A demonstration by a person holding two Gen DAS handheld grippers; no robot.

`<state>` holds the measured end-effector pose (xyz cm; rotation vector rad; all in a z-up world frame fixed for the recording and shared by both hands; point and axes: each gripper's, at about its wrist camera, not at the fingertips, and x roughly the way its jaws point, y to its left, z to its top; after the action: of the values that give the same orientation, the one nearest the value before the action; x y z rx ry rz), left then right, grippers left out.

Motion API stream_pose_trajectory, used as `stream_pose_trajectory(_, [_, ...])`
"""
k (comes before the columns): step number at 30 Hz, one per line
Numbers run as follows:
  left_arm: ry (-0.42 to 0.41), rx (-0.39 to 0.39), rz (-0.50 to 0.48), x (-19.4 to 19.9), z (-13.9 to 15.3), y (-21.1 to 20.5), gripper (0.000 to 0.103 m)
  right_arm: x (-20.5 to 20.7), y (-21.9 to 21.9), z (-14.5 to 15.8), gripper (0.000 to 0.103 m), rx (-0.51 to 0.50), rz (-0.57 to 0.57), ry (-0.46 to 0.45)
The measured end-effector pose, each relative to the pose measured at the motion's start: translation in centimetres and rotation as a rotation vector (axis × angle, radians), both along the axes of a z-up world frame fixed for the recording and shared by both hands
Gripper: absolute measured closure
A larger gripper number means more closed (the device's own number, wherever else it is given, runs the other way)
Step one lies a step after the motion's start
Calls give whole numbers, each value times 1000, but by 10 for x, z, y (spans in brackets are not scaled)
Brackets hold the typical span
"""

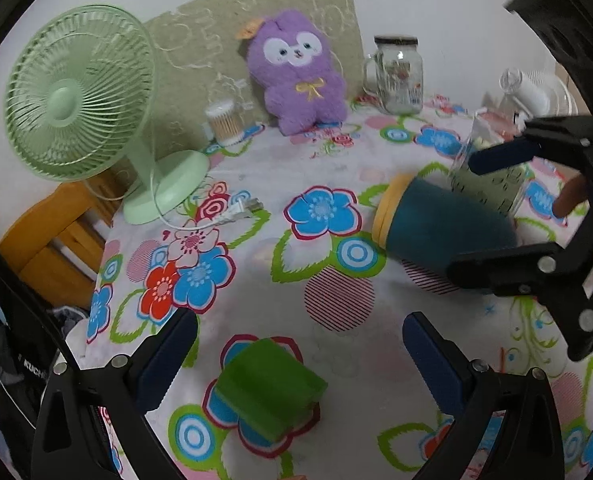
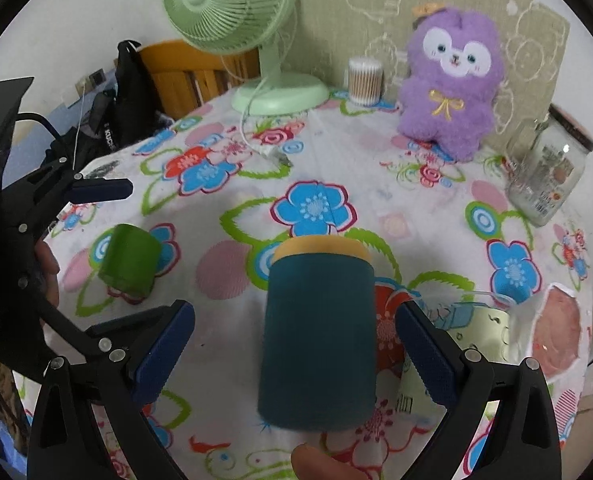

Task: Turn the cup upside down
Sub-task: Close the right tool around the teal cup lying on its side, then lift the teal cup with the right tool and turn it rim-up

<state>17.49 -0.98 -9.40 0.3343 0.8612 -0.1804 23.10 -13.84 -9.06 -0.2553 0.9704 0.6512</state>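
Observation:
A dark teal cup [image 2: 318, 340] with a yellow rim lies on its side on the flowered tablecloth [image 2: 336, 152], rim pointing away. My right gripper [image 2: 292, 354] is open, its blue pads either side of the cup without touching it. In the left wrist view the cup [image 1: 436, 224] lies at the right, with the right gripper's fingers [image 1: 500, 158] around its base. My left gripper [image 1: 300, 364] is open and empty, above a green sponge [image 1: 270, 390].
A green fan [image 1: 80, 108], a purple plush toy [image 1: 296, 76], a cotton-swab tub [image 1: 224, 122] and a glass jar [image 1: 398, 76] stand along the back. A clear container [image 1: 488, 176] sits just behind the cup. A wooden chair [image 1: 52, 236] stands off the table's left edge.

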Motion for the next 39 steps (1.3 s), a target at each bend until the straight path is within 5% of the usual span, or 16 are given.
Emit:
stream_pose_trajectory(12, [69, 7, -37, 17, -17, -6, 0, 21, 6, -23, 11, -73, 23, 19])
stream_pose_trajectory(16, [72, 8, -35, 18, -18, -7, 0, 21, 12, -25, 30, -129, 48, -2])
stream_pose_trajectory(22, [68, 2, -17, 16, -15, -3, 0, 18, 14, -24, 32, -133, 57, 1])
stream_pose_trajectory(32, [26, -6, -4, -3, 6, 6, 0, -6, 12, 11, 32, -79, 44, -53])
stream_pose_trajectory(39, [30, -105, 7, -26, 24, 13, 0, -41, 16, 39, 33, -41, 69, -92])
